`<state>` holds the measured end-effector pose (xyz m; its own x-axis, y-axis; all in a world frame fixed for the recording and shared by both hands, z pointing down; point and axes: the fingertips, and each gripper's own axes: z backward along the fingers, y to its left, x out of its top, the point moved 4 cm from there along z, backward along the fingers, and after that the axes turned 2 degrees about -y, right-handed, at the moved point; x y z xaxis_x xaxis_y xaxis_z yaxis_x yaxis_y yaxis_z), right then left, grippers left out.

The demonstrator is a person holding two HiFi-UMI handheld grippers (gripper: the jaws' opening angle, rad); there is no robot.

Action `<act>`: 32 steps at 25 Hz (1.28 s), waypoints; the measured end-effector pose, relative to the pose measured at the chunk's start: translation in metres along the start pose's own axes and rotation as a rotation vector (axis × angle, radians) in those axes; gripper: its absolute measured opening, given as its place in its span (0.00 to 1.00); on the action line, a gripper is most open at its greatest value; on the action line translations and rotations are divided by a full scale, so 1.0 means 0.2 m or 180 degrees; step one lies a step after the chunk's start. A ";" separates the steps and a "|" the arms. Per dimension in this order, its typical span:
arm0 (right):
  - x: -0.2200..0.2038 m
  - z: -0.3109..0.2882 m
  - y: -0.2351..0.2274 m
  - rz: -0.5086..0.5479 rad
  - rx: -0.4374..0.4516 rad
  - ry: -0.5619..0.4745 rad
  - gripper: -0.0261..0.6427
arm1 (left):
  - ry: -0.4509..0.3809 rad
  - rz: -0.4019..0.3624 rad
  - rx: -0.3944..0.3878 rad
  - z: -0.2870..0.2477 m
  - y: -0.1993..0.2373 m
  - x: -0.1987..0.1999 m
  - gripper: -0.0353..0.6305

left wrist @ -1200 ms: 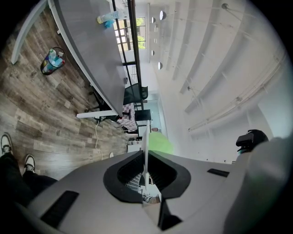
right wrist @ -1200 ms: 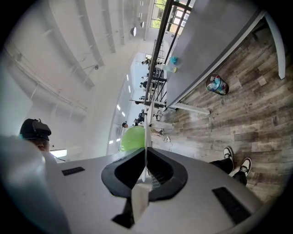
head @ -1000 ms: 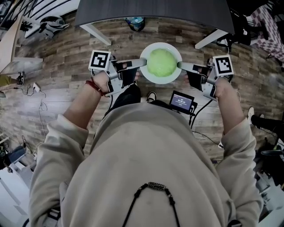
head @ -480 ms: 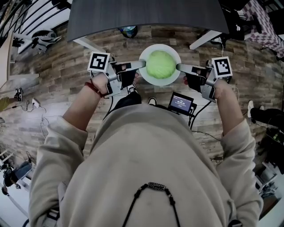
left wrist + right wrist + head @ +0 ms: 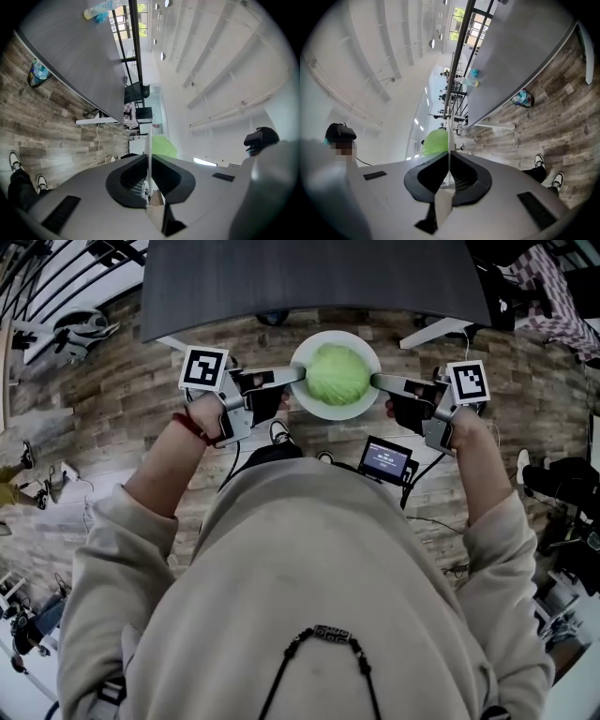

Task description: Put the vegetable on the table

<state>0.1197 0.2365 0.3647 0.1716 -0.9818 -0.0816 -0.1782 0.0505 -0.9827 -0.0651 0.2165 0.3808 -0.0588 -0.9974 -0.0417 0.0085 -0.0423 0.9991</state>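
Both claws are clamped: left gripper [image 5: 296,375] and right gripper [image 5: 378,382] pinch opposite rims of the white plate [image 5: 319,412]. The cabbage [image 5: 337,374] sits on it, carried above the floor. The dark table [image 5: 309,277] has drawn nearer; set-down is judged close.

Right gripper [image 5: 449,153] jaws clamped on plate [image 5: 449,133] rim; green cabbage [image 5: 434,142] beyond; grey table [image 5: 520,56] upper right.

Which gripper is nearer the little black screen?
The right gripper, at the picture's right: the screen shows just below it. The left gripper is across the plate.
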 end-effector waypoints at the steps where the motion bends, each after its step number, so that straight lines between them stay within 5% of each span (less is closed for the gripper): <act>1: 0.05 -0.08 0.02 0.0013 -0.0022 0.0005 0.08 | -0.0016 0.0005 -0.0012 0.07 0.00 0.07 0.09; 4: 0.16 -0.27 0.05 0.0051 -0.0055 0.0033 0.08 | -0.0057 0.0013 -0.0012 0.23 -0.01 0.20 0.09; 18: 0.19 -0.31 0.05 0.0101 0.0089 0.0102 0.08 | -0.0239 -0.0060 0.0044 0.27 -0.01 0.20 0.09; 32: 0.76 -0.44 0.01 0.0114 0.0163 0.0364 0.08 | -0.0518 -0.0010 0.0063 0.26 0.02 0.71 0.09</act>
<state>0.0594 0.0710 0.3660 0.0540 -0.9935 -0.1003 -0.1321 0.0924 -0.9869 -0.1249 0.0781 0.3801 -0.2197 -0.9746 -0.0442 -0.0115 -0.0427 0.9990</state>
